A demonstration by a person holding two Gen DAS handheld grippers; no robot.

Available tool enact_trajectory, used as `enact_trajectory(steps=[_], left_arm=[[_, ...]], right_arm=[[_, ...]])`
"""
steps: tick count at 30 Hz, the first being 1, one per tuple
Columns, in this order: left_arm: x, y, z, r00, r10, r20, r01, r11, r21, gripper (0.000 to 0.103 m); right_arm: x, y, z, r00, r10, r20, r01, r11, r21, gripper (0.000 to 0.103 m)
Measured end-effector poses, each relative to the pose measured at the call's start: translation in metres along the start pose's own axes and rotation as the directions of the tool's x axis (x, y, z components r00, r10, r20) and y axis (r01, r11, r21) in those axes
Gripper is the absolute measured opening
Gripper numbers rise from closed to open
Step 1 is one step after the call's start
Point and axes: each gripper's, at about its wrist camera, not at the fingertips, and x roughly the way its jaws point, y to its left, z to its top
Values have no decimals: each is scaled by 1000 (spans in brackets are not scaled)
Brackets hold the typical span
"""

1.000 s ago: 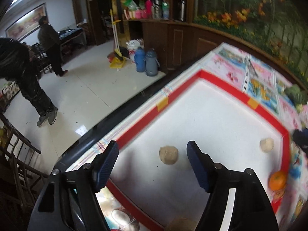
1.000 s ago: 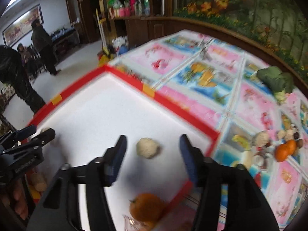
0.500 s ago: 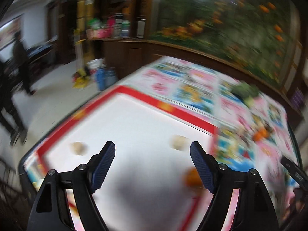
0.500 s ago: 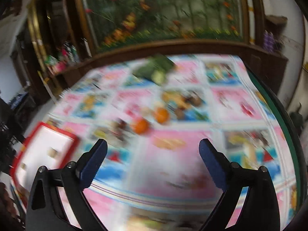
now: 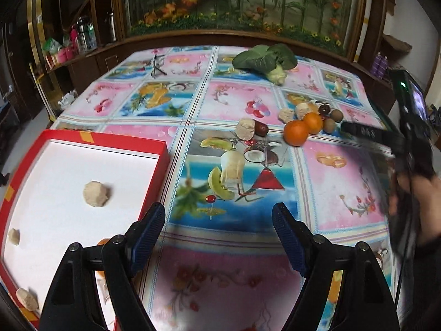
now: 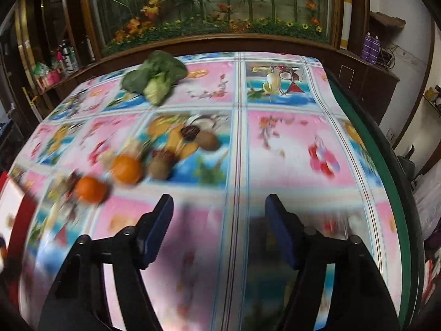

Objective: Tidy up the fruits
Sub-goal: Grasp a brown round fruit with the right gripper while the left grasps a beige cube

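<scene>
A red-rimmed white tray (image 5: 162, 154) lies at the left with beige lumps (image 5: 95, 193) in it and an orange (image 5: 103, 241) half hidden behind my left finger. My left gripper (image 5: 219, 215) hangs open over the flowered cloth beside the tray, nothing between its jaws. Two oranges (image 5: 296, 133), kiwis (image 5: 329, 125), beige pieces (image 5: 246, 128) and a dark red fruit (image 5: 261, 129) sit in a cluster farther back. In the blurred right wrist view, my right gripper (image 6: 219, 207) is over bare cloth, jaws closing on nothing, right of the oranges (image 6: 126, 169) and kiwis (image 6: 158, 167).
A leafy green vegetable (image 5: 264, 58) and a pair of glasses (image 5: 157, 64) lie at the far side of the table. The table's green edge (image 6: 386, 179) runs down the right. A hand (image 5: 424, 198) holding the right gripper shows at the right of the left wrist view.
Both views have swung from the white tray rightward over the flowered cloth. The right jaws spread wide half a second ago and now stand narrower. The left jaws stay apart.
</scene>
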Motion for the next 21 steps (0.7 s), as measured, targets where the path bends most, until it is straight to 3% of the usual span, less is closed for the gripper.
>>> enact_trajectory(steps=[5, 7, 9, 11, 13, 15, 16, 19, 21], left_arm=[[14, -1, 13, 1000, -4, -2, 4, 999, -33, 79], [22, -6, 20, 1000, -7, -9, 6, 999, -42, 79], [30, -13, 30, 1000, -3, -16, 2, 999, -44, 79], [37, -23, 40, 1000, 3, -20, -4, 999, -34, 76], [50, -31, 49, 999, 12, -40, -12, 1000, -18, 70], [67, -37, 57, 997, 16, -74, -17, 1000, -14, 49], [74, -37, 60, 996, 20, -89, -22, 1000, -19, 45], [81, -38, 67, 998, 37, -52, -37, 999, -7, 23], [80, -38, 68, 998, 34, -59, -33, 999, 5, 22]], right_arm=[[42, 1, 35, 999, -16, -32, 16, 1000, -9, 58], [51, 5, 43, 999, -28, -42, 27, 999, -25, 47], [53, 9, 44, 998, -42, -52, 40, 998, -46, 28], [48, 11, 41, 998, -41, -48, 39, 998, -54, 24], [44, 6, 36, 998, -30, -48, 29, 999, -35, 24], [35, 1, 28, 999, -14, -46, 13, 1000, -13, 24], [31, -2, 23, 999, -3, -45, 3, 1000, -8, 24], [20, -6, 12, 999, 20, -43, -20, 1000, -1, 24], [13, -9, 4, 999, 30, -42, -30, 1000, -3, 24]])
